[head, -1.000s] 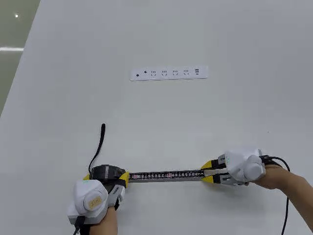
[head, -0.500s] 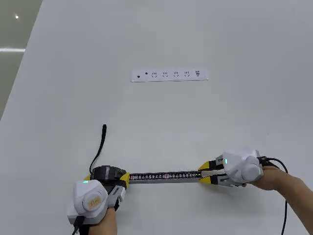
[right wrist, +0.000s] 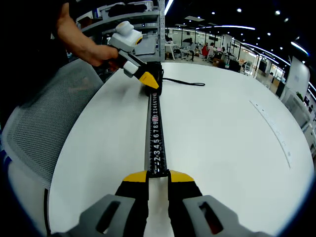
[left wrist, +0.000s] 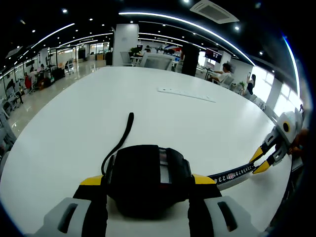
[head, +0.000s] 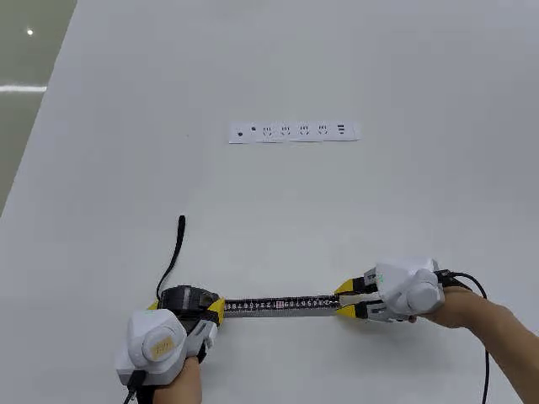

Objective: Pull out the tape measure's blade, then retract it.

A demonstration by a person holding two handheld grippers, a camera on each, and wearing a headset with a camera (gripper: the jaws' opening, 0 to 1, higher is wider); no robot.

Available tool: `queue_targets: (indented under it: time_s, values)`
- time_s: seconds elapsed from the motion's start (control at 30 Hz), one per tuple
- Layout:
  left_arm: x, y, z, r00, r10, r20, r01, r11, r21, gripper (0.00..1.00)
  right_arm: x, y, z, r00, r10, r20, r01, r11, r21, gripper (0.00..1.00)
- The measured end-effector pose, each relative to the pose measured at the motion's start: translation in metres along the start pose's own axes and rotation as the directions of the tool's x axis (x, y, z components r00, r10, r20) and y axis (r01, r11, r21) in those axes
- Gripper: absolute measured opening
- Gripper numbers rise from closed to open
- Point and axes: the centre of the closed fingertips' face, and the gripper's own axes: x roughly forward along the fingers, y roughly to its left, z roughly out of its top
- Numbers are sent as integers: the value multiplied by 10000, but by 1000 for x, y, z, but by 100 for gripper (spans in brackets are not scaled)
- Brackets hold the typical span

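Tape measure, black plastic case (head: 189,296), sits on wide white bench (head: 379,67), well apart from long white power strip (head: 295,131), near side. L gripper (head: 185,308) jaws clamp the case. R gripper (head: 344,299) jaws pinch tip of dark numbered blade (head: 282,303), out flat, parallel to strip. Black wrist strap (head: 173,252) trails twd strip.

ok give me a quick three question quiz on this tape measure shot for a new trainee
1. True or false: the right gripper is shut on the end of the blade.
2. What does the left gripper clamp? A the blade's end; B the case; C nothing.
3. Which white object lies beyond both grippers, untouched?

Key: 1 true; 2 B; 3 the power strip.
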Motion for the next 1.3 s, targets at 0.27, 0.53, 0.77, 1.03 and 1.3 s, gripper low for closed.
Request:
queue_targets:
  time_s: [0.27,0.53,0.77,1.03,1.3]
  values:
    - [0,0,0,10000,-66,-62,65,10000,-56,63,4,0,6,10000,-7,53,8,10000,-27,12]
    - [-1,0,0,9999,-108,-101,108,9999,-30,63,8,2,10,9999,24,131,-24,10000,-72,12]
    - [-1,-1,0,9998,-146,-164,145,9999,-80,63,10,2,13,9999,-6,153,8,9999,-107,12]
    - [-1,-1,0,9997,-176,-196,174,9998,-74,63,17,2,19,9998,28,203,-25,9999,-149,12]
    - [-1,-1,0,9996,-185,-201,183,9998,-97,63,21,2,23,9997,11,236,-7,9998,-174,12]
